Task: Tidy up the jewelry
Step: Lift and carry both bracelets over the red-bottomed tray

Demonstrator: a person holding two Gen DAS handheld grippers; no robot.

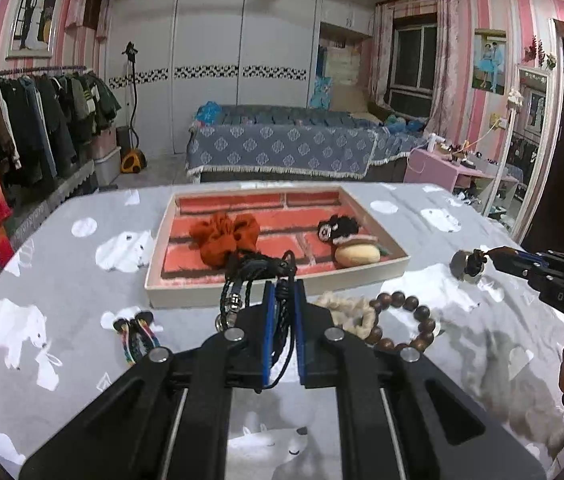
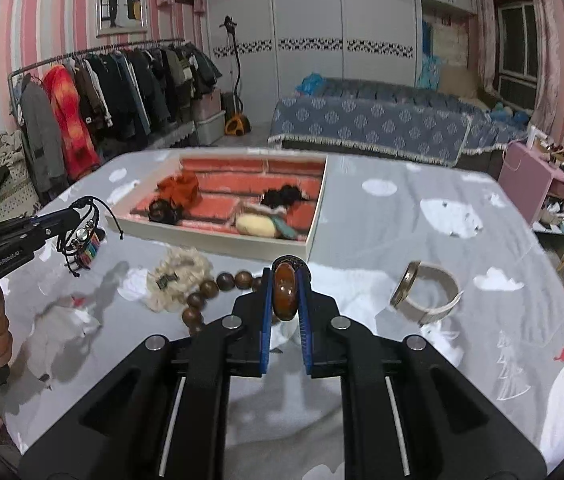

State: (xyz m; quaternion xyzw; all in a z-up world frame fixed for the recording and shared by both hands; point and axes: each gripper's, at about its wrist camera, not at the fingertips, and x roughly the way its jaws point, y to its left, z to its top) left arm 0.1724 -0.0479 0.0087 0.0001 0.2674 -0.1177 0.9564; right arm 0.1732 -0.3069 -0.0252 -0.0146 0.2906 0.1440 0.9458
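Observation:
My left gripper (image 1: 283, 292) is shut on a black braided cord bracelet (image 1: 256, 276) with metal beads, held above the table just in front of the tray (image 1: 274, 294); it also shows in the right wrist view (image 2: 78, 220). My right gripper (image 2: 286, 280) is shut on a brown amber-like bangle (image 2: 285, 292), lifted above the table; in the left wrist view the right gripper (image 1: 485, 258) is at the right. The red-lined tray (image 2: 218, 240) holds an orange scrunchie (image 1: 224, 236), a black knitted piece (image 1: 339, 229) and a yellow plush piece (image 1: 357, 254).
On the grey bear-print cloth lie a wooden bead bracelet (image 1: 405, 322), a cream fluffy scrunchie (image 2: 178, 278), coloured earrings (image 1: 136, 332) and a white-and-silver cuff (image 2: 425, 292). A bed, a clothes rack and a wardrobe stand behind the table.

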